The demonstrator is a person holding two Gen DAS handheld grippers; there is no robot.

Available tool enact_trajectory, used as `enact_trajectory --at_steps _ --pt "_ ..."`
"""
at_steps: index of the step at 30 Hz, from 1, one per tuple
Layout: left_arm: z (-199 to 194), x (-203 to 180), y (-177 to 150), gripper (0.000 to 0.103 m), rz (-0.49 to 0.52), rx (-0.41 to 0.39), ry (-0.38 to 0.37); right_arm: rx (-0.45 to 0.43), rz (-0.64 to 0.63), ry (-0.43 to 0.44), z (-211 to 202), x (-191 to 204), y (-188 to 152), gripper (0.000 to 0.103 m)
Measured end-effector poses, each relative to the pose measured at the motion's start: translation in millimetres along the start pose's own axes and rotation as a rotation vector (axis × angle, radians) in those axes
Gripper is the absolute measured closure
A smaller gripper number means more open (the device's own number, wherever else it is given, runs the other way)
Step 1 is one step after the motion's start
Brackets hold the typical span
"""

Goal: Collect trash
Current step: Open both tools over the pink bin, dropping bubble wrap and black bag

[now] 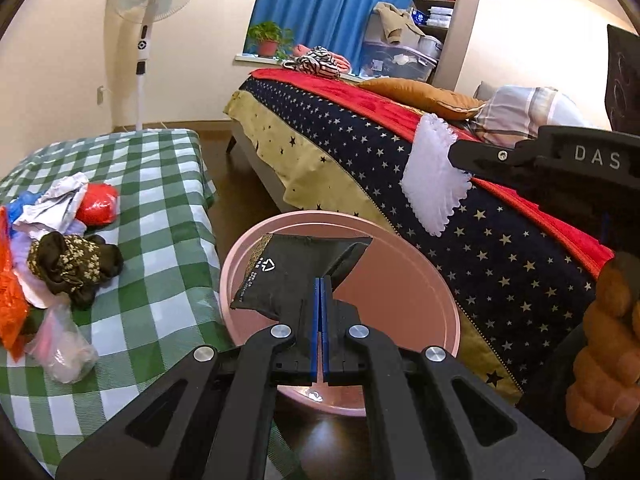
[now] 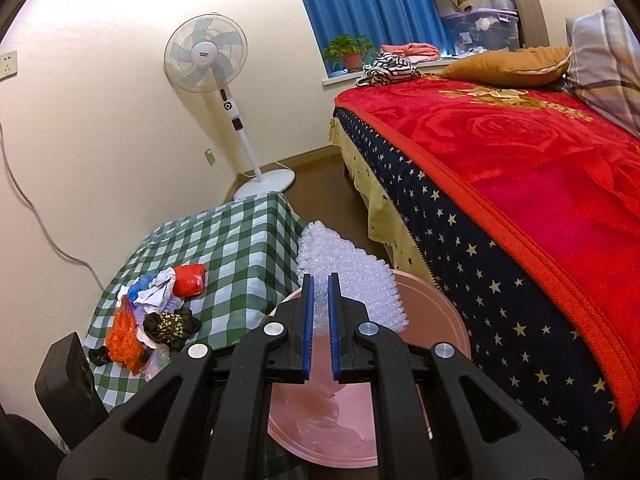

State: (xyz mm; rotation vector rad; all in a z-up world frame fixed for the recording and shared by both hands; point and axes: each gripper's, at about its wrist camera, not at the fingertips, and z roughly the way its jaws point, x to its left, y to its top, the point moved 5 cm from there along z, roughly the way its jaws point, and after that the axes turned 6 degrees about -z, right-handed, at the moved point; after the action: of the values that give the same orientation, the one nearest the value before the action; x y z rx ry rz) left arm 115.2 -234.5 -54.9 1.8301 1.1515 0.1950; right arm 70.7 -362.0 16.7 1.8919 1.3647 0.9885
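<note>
**Both grippers hold trash over the pink bin**

Left gripper (image 1: 321, 312) is clamped fully shut on a black pouch (image 1: 280, 280), pinched at its near edge; the pouch hangs over the pink bin (image 1: 436, 292). It looks thin, floppy and light, probably a little slick, so an edge pinch suits it. Right gripper (image 2: 319, 320) is nearly closed on a sheet of bubble wrap (image 2: 352, 276), which sticks out beyond the fingers above the same bin; soft, springy and near weightless, it can be squeezed anywhere. One bin, one pouch and one sheet are in hand. On the checked table (image 1: 172, 208) lies one pile of trash (image 1: 60, 240), its pieces too tangled to count.
</note>
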Motion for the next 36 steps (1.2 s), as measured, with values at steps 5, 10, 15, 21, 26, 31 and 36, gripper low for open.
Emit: enact_trajectory --at_steps 5,10,15,21,26,31,36 --pt "2.5 0.8 -0.3 0.102 -0.009 0.005 -0.004 -0.001 0.000 -0.012 0.7 -0.8 -0.6 0.092" --pt "7.6 8.3 -4.9 0.076 -0.036 0.032 0.006 0.000 0.022 -0.028 0.8 -6.3 -1.0 0.072" --pt "-2.6 18.2 -2.0 0.073 -0.056 0.011 0.020 -0.013 0.021 -0.038 -2.7 -7.6 -1.0 0.052" --pt "-22.1 30.2 2.1 0.073 -0.083 -0.019 0.043 0.001 0.027 -0.032 -3.6 -3.9 -6.1 0.052" --pt "-43.3 32.2 6.4 0.070 -0.070 -0.054 0.060 -0.023 -0.021 -0.023 -13.1 12.0 -9.1 0.052" --pt "-66.7 37.9 7.5 0.065 -0.067 -0.095 0.087 -0.070 -0.058 -0.021 -25.4 29.6 -9.4 0.052" --pt "-86.2 47.3 8.2 0.062 -0.075 -0.131 0.131 -0.124 -0.090 -0.026 -35.2 49.5 -10.3 0.051"
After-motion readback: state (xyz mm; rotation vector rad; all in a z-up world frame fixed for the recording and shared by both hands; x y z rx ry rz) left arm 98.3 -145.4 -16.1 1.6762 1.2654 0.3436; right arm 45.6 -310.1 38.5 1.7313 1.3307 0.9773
